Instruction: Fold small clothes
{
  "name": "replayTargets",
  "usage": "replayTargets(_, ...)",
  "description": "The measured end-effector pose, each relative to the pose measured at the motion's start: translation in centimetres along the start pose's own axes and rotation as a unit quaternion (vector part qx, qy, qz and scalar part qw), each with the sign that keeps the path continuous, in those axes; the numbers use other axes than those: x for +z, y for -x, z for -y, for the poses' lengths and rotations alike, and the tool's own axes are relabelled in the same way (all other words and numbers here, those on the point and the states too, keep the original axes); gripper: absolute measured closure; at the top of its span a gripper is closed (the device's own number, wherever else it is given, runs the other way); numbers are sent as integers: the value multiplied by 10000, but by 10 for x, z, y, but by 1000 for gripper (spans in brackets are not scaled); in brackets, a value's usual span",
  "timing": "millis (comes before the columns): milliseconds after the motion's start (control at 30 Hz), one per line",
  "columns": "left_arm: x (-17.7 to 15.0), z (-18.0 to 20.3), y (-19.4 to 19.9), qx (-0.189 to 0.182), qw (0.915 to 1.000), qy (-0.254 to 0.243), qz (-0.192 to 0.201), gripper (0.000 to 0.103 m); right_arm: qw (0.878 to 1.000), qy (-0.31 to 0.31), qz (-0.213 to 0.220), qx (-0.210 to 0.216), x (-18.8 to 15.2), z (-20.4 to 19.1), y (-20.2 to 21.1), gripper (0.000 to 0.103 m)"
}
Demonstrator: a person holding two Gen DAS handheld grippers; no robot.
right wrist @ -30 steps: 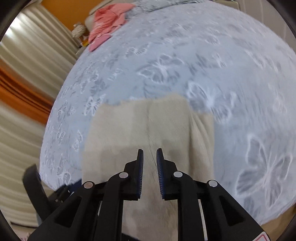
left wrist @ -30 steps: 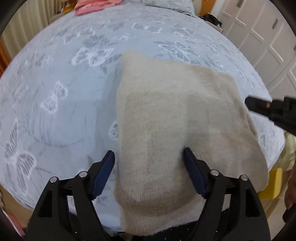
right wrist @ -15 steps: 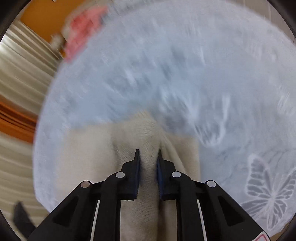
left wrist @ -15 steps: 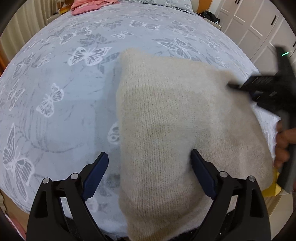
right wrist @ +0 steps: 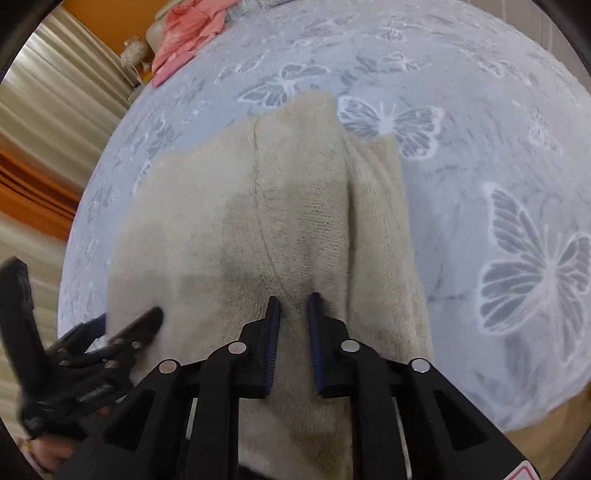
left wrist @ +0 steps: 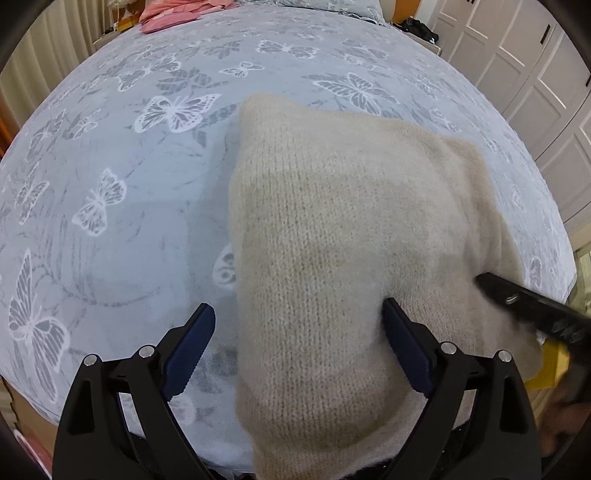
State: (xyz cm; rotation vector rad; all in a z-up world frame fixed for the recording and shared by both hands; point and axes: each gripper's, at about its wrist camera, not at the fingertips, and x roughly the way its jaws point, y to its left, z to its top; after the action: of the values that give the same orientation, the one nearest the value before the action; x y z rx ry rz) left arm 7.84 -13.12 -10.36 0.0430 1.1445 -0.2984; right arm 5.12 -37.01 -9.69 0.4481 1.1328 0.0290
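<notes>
A beige knitted garment (left wrist: pixel 354 236) lies folded on the bed near its front edge; it also fills the middle of the right wrist view (right wrist: pixel 258 221). My left gripper (left wrist: pixel 299 325) is open, its fingers wide apart over the garment's near left part. My right gripper (right wrist: pixel 293 310) is shut on a raised fold of the garment. The right gripper's tip shows at the garment's right edge in the left wrist view (left wrist: pixel 495 284). The left gripper shows at the lower left of the right wrist view (right wrist: pixel 140 325).
The bed has a pale blue cover with white butterflies (left wrist: pixel 129 184). Pink clothes (left wrist: pixel 177 11) lie at the far end of the bed, also seen in the right wrist view (right wrist: pixel 188 33). White cupboard doors (left wrist: pixel 535 74) stand to the right. Curtains (right wrist: pixel 44 147) hang at the left.
My right gripper came down onto the garment's right side and pinched up a fold. My left gripper stayed open and moved slightly closer over the garment.
</notes>
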Motion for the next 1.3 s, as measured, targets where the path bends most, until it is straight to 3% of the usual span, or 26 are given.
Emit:
replayTargets(200, -1, 0, 4, 125, 9999, -54, 51, 14, 9985, 365, 358, -205, 7, -31, 51, 88)
replayTargets(267, -2, 1, 5, 155, 9998, -60, 76, 14, 9978, 496, 272, -334, -3, -31, 52, 88)
replayTargets(333, -4, 2, 5, 171, 9998, -71, 96, 14, 9980, 404, -127, -462, -23, -13, 27, 91)
replayTargets(433, -5, 0, 9, 107, 9999, -13, -2, 14, 9996, -239, -130, 70, -36, 13, 23, 93)
replayTargets(467, -5, -3, 17, 20, 10000, 71, 34, 14, 9988, -441, -95, 191, -33, 16, 31, 91)
replayTargets(533, -6, -10, 30, -273, 9992, 274, 105, 16, 9968, -715, 125, 334, -28, 21, 52, 74)
replayTargets(600, -10, -23, 41, -686, 9956, 629, 130, 15, 9965, -738, 355, 135, -23, 28, 68, 34)
replayTargets(667, -14, -33, 44, -923, 9913, 937, 101, 11, 9959, -733, 534, 4, -20, 34, 72, 26)
replayTargets(733, -17, -39, 37, -847, 9897, 1156, -58, 11, 9953, -906, 328, -20, -20, 47, 63, 24)
replayTargets(800, -18, -40, 23, -716, 9892, 1240, -323, 9, 9918, -1239, 21, 296, -20, 61, 44, 24)
replayTargets(933, -16, -40, 1, -840, 9829, 1516, -622, 5, 9797, -1799, -454, 756, -33, 78, 6, 24)
replayTargets(1067, -9, -37, -9, -910, 9805, 1585, -724, 5, 9700, -2131, -428, 1086, -47, 77, -1, 18)
replayTargets(1300, -3, -29, -25, -1085, 9769, 1657, -804, 5, 9715, -2027, -454, 1146, -45, 72, -8, 16)
